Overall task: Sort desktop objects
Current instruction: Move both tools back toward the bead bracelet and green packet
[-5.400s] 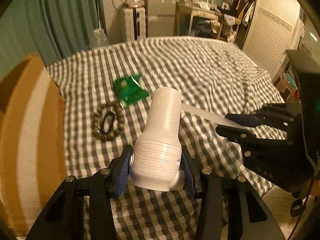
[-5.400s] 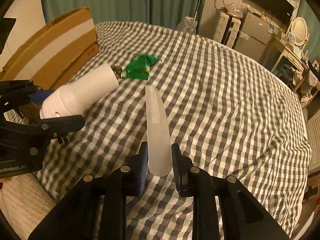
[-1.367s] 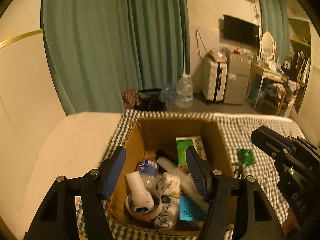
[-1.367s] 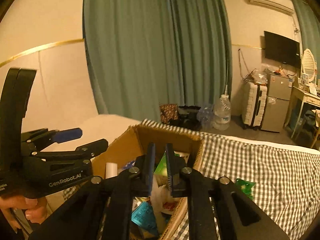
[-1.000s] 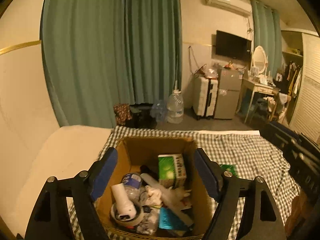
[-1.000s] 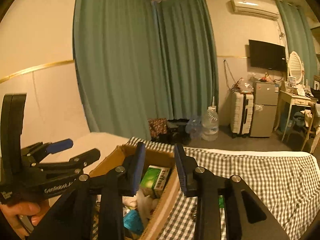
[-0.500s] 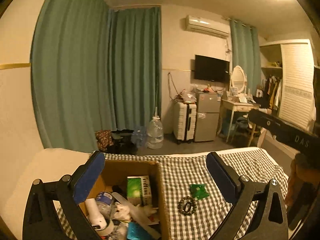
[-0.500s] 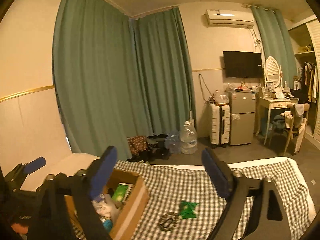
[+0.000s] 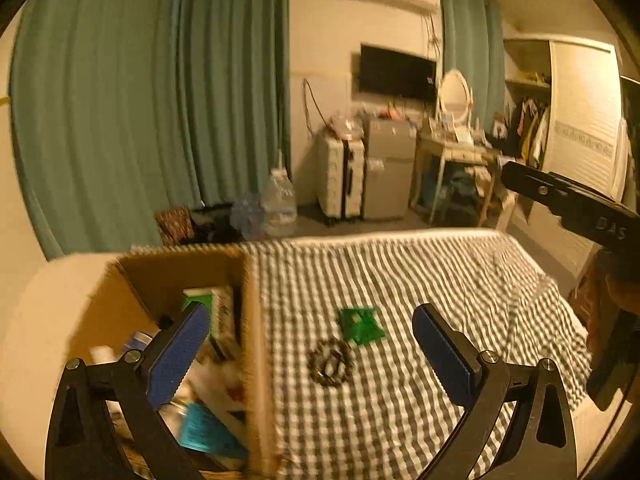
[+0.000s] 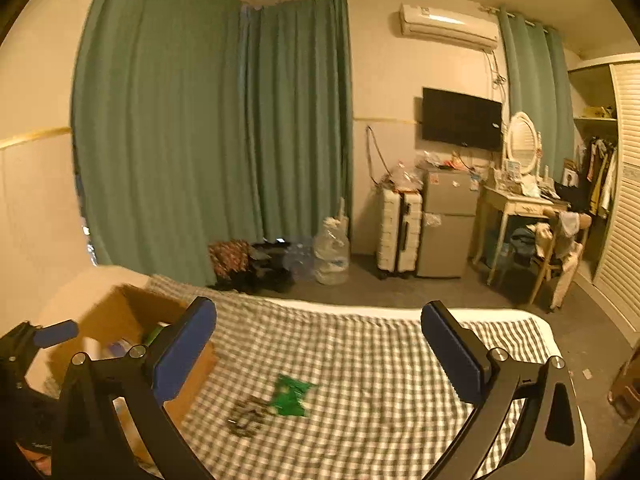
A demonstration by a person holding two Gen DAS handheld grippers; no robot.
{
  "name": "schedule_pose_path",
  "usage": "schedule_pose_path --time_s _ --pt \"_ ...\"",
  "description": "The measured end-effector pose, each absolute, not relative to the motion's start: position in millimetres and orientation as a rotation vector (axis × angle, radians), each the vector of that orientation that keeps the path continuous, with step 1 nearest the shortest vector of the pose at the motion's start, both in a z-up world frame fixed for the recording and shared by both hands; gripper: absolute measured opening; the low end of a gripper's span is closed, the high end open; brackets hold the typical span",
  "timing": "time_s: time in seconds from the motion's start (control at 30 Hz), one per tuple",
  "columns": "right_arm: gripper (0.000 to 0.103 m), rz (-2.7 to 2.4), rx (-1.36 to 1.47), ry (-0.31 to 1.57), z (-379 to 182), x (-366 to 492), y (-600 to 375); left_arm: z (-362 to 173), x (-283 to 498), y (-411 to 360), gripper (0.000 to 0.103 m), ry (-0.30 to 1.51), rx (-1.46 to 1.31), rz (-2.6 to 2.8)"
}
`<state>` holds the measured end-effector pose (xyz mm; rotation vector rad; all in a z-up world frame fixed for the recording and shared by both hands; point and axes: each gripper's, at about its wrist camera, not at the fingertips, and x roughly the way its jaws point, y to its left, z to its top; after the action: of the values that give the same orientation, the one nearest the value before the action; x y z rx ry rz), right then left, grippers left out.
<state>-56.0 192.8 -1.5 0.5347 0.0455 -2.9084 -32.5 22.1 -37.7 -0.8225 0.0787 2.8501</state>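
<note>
— Both tongs have let go of the white bottle and the clear sheath and pulled back from the brown cardboard box [image 9: 248,280]; what's left out?

— Two things on the grey-checked tabletop [image 9: 440,280]: a green foil packet [image 9: 360,325] and, touching its near corner, a dark bead bracelet [image 9: 331,363].

— Which tongs are closer?

— Left tongs [image 9: 312,356] frame the bracelet, spread wide and empty. Right tongs [image 10: 320,356], equally spread, hover farther back; packet [image 10: 291,396] lies ahead, below.

Open checked cloth [image 9: 420,280], cardboard box [image 9: 252,320] walling its left side
</note>
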Motion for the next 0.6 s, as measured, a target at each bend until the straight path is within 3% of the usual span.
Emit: schedule_pose_path --time_s 0.27,0.6 --pt "0.102 -2.865 0.759 0.007 -63.1 -103.5 217.6 -98.1 -56.6 70.1 0.103 0.247 -0.988 2.772" --pt "0.102 -2.706 0.953 -0.112 -123.1 -157.4 217.7 -168.6 -108.4 73.9 0.103 0.154 -1.283 2.708"
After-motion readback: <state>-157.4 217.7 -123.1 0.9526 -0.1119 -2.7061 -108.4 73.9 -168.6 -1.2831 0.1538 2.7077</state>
